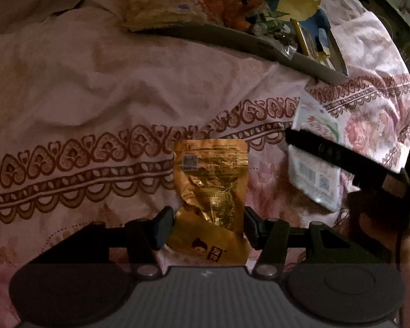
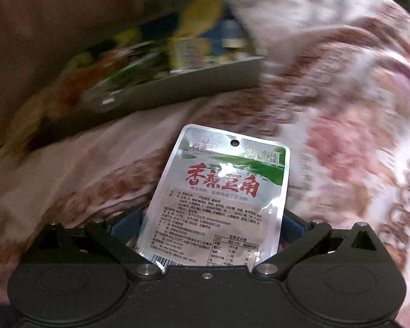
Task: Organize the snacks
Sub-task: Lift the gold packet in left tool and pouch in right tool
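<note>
Gold foil packet (image 1: 211,191) is pinched by the left hand-held gripper (image 1: 209,228), long axis pointing away. Silver packet (image 2: 218,202) lies between the spread right hand-held gripper (image 2: 210,227) jaws, apparently unpinched. Snack box (image 1: 259,46) is located farther away on the bed.

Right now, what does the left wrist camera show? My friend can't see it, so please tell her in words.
A crinkled gold packet lies between the left tongs on a pink patterned bedsheet. To its right, the right tongs reach over a silver packet. Farther back sits a flat box filled with snacks.
</note>
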Tool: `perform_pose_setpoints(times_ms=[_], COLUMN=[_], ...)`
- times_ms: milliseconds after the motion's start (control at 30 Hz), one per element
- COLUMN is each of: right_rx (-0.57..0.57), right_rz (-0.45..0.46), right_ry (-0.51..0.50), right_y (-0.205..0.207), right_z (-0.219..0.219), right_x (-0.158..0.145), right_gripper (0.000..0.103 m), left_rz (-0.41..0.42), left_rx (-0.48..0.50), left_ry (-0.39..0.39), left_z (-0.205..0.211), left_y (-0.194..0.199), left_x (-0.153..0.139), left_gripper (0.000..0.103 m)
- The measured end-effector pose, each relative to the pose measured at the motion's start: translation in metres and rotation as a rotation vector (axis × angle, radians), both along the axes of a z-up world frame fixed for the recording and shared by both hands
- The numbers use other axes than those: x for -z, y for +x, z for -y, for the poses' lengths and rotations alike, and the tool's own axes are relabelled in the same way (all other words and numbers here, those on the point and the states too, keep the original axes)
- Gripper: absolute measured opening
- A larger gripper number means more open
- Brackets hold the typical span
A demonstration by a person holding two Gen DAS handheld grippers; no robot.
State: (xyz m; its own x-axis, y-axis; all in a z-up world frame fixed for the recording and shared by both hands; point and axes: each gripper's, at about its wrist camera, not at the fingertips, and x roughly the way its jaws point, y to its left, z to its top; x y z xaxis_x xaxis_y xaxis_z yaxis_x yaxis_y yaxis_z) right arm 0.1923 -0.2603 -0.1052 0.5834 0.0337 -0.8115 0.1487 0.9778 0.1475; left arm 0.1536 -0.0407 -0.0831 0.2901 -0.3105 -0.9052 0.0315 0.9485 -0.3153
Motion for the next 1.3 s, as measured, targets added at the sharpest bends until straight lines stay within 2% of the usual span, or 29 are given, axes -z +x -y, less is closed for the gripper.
perform_pose_setpoints(times_ms=[167, 300, 433, 500, 833, 1100, 1233, 1300], right_rx=[-0.173, -0.108, -0.084, -0.077, -0.064, -0.042, -0.04, -0.043], right_rz=[-0.061, -0.074, -0.068, -0.05, -0.048, -0.024, -0.004, -0.003], right_ry=[0.019, 0.036, -0.086, -0.112, -0.093, -0.027, -0.038, -0.024], right_y=[0.0, -0.001, -0.004, -0.007, -0.014, -0.024, -0.028, -0.03], right_z=[-0.002, -0.002, -0.027, -0.032, -0.032, -0.02, -0.02, -0.018], right_x=[-0.005, -0.005, 0.002, 0.005, -0.001, -0.014, -0.02, -0.02], right_gripper=[0.102, 0.102, 0.102, 0.102, 0.098, 0.084, 0.075, 0.075], left_rz=[-0.012, -0.009, -0.009, -0.012, -0.013, -0.014, -0.014, -0.014], left_rx=[-0.007, -0.001, -0.001, -0.003, 0.002, -0.001, -0.001, -0.001], left_ry=[-0.025, -0.013, -0.01, -0.013, -0.011, -0.016, -0.017, -0.016], left_z=[-0.005, -0.003, -0.002, -0.002, -0.001, -0.002, -0.002, -0.002], left_y=[0.0, 0.001, 0.0, 0.001, 0.003, 0.003, 0.003, 0.003], left_x=[0.0, -0.001, -0.001, -0.001, 0.001, 0.001, 0.001, 0.001], left_gripper=[0.059, 0.059, 0.059, 0.059, 0.059, 0.059, 0.059, 0.059])
